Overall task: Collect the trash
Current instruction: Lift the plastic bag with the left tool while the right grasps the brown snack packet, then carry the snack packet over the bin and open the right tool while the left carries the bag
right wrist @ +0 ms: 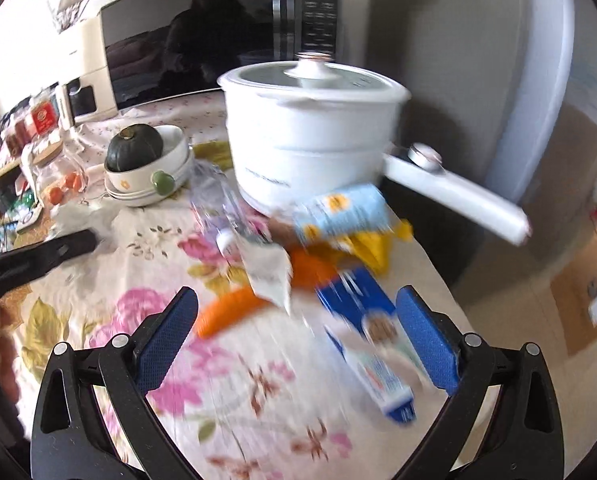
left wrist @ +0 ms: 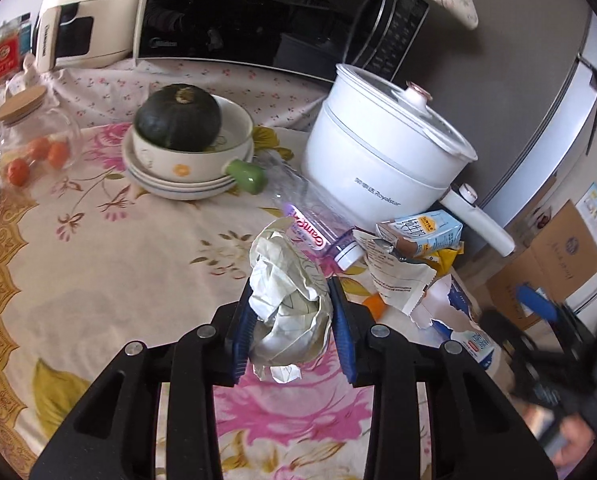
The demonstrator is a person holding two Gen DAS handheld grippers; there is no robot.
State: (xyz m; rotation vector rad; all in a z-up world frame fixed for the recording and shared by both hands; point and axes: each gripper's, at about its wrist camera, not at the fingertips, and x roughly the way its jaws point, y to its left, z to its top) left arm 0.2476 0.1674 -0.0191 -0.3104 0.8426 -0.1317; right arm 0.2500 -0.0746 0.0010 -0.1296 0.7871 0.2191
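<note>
Trash (left wrist: 402,268) heaped on floral tablecloth (left wrist: 110,240) beside white pot (left wrist: 382,160).

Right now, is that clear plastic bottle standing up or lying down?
Lying down. The clear plastic bottle rests on its side on the flowered tablecloth, white cap pointing toward the torn wrappers.

Plastic bottle (left wrist: 298,216) lies between bowl (left wrist: 190,148) and pot (left wrist: 382,152).

Tablecloth (left wrist: 98,248) cream, pink floral; pot (left wrist: 378,160) white; squash (left wrist: 178,118) dark green; tongs pads (right wrist: 166,336) blue.
</note>
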